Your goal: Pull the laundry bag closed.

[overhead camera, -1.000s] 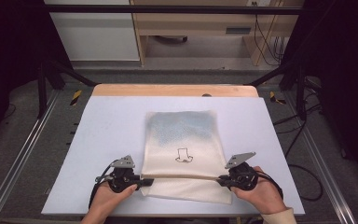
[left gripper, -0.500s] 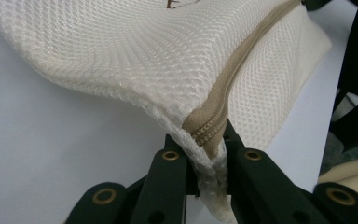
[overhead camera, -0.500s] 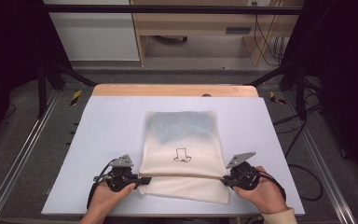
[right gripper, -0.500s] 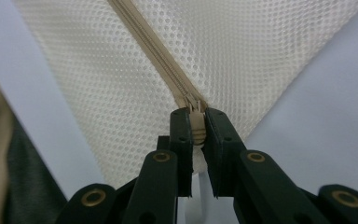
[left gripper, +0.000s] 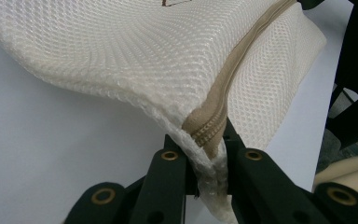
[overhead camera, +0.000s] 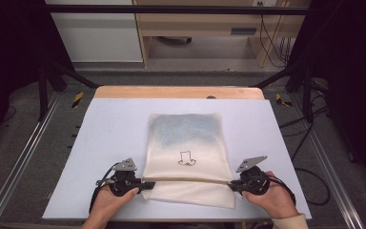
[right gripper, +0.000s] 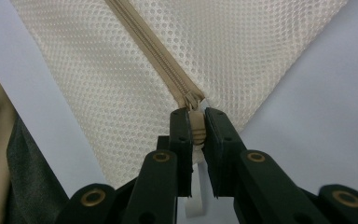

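Inspected at the near edge of the counter [overhead camera: 109, 124]: cream mesh laundry bag [overhead camera: 190, 143] lying flat, long axis running away from the person, tan zipper [overhead camera: 186, 180] crossing it near its near end, side to side. Left tongs [overhead camera: 145, 183] found at the zipper's left end, pressed together on the bag's mesh corner and the zipper tape there [left gripper: 209, 135]; fabric bunched and lifted slightly off the counter at that corner. Right tongs [overhead camera: 231, 185] found at the zipper's right end, pinching the zipper pull [right gripper: 196, 126] between the pads, slider [right gripper: 192, 100] just beyond the tips. Zipper teeth seen meshed along the visible run from the slider, so judged shut across the bag. Decisive relation: zipper line stretched straight between the two tongs, slider at the right one, remaining travel lying wholly towards the left one; likely next move judged to be a draw of the pull along that line with the left end anchored. Contents of the bag: a bluish-grey mass showing through the mesh in the far half [overhead camera: 186, 129], kind not determinable. Small dark printed outline [overhead camera: 187, 158] noted between that mass and the zipper.
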